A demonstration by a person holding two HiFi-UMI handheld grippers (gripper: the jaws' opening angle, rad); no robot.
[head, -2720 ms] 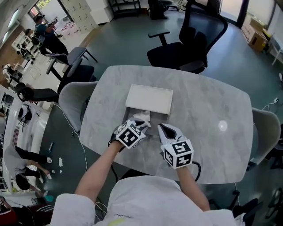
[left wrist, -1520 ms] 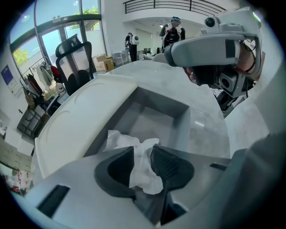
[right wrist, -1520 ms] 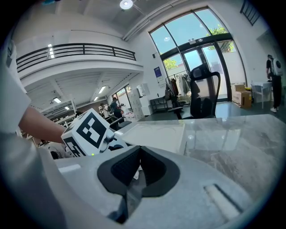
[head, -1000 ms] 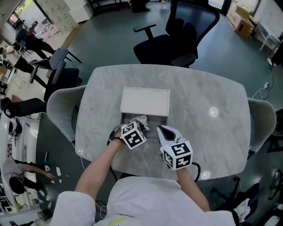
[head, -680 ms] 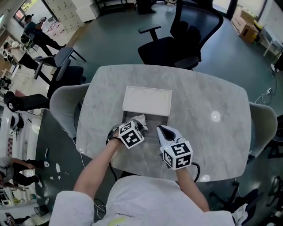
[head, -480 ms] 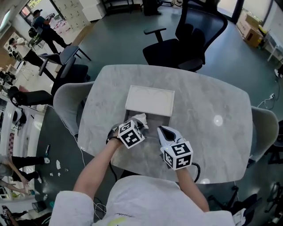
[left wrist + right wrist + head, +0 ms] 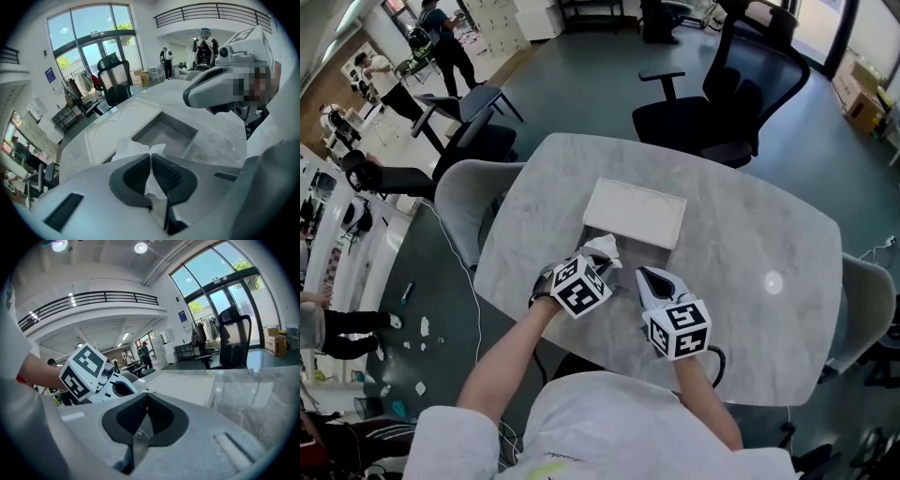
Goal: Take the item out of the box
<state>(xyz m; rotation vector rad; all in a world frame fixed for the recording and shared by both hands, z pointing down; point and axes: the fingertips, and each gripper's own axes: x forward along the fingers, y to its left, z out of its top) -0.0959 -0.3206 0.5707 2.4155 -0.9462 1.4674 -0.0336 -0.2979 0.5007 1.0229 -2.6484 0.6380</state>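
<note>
A flat white box (image 7: pixel 634 214) lies on the marble table, its grey open recess (image 7: pixel 164 133) at the near side. A crumpled white paper item (image 7: pixel 602 248) sticks up at the recess's near left corner. My left gripper (image 7: pixel 605 261) is shut on this paper; in the left gripper view the paper (image 7: pixel 136 149) runs down between the closed jaws of the left gripper (image 7: pixel 150 157). My right gripper (image 7: pixel 645 274) rests just right of it, near the box's front edge, jaws shut with nothing between them. The right gripper view shows the right gripper (image 7: pixel 146 397), the left gripper (image 7: pixel 93 371) and the box (image 7: pixel 187 385).
The round-cornered marble table (image 7: pixel 750 234) has grey chairs at its left (image 7: pixel 464 202) and right (image 7: pixel 867 300). A black office chair (image 7: pixel 731 84) stands beyond the far edge. People stand far off at the upper left (image 7: pixel 441 37).
The head view has shifted, so the table sits a little further right. Both grippers stay at the box's near edge, the left one still at the white paper.
</note>
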